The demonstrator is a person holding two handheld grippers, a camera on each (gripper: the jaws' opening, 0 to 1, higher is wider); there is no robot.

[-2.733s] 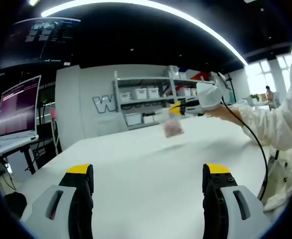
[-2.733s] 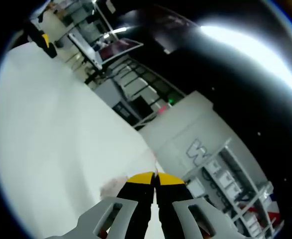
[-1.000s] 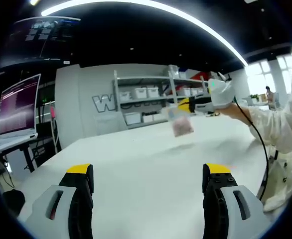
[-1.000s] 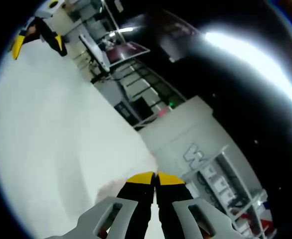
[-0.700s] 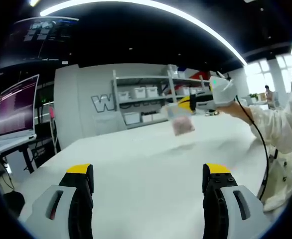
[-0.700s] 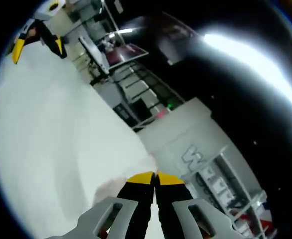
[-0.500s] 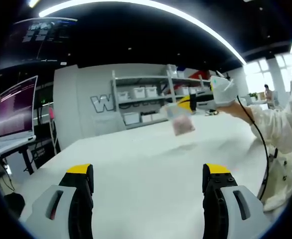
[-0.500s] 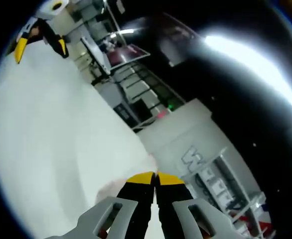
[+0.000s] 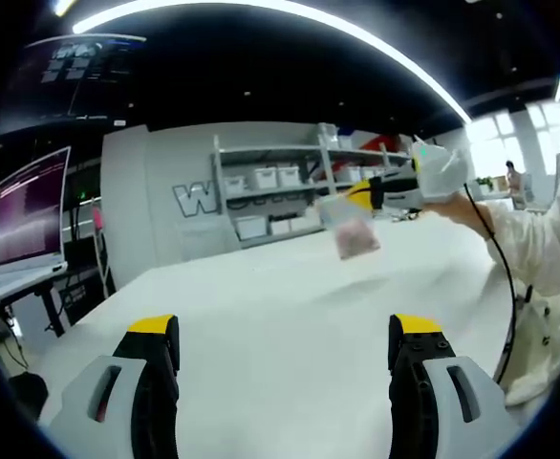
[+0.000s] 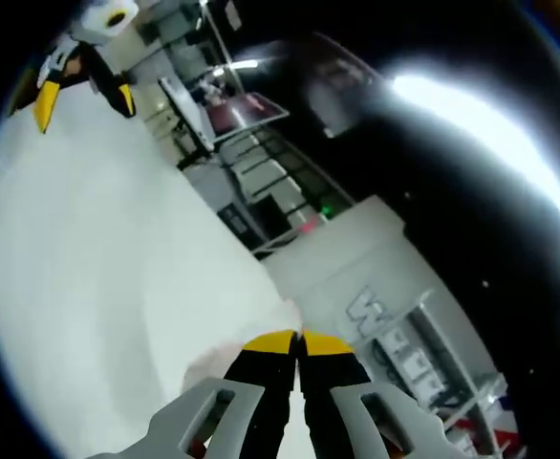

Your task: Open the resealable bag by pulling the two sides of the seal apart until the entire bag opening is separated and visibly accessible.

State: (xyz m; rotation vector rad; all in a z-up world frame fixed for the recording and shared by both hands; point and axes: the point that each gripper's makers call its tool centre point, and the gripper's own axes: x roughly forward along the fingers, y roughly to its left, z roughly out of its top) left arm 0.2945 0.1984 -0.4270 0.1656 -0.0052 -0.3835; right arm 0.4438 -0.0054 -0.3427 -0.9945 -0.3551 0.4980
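Note:
A small clear resealable bag [image 9: 350, 229] with pinkish contents hangs in the air above the white table [image 9: 290, 316], held at its top edge by my right gripper [image 9: 361, 195], seen far off in the left gripper view. In the right gripper view, my right gripper [image 10: 299, 338] is shut on the bag [image 10: 211, 361], whose pale body shows to the left of the jaws. My left gripper [image 9: 285, 330] stands open low over the near part of the table, with nothing between its jaws. It also appears at the top left of the right gripper view, left gripper [image 10: 79, 91], open.
A person's white sleeve [image 9: 548, 244] and a black cable [image 9: 495, 277] run along the right. Shelves with white bins [image 9: 280, 196] stand against the back wall. A monitor [image 9: 32, 215] stands at the left beyond the table's edge.
The right gripper has carried the hanging bag a little up and to the right in the left gripper view. The left gripper stays open and still.

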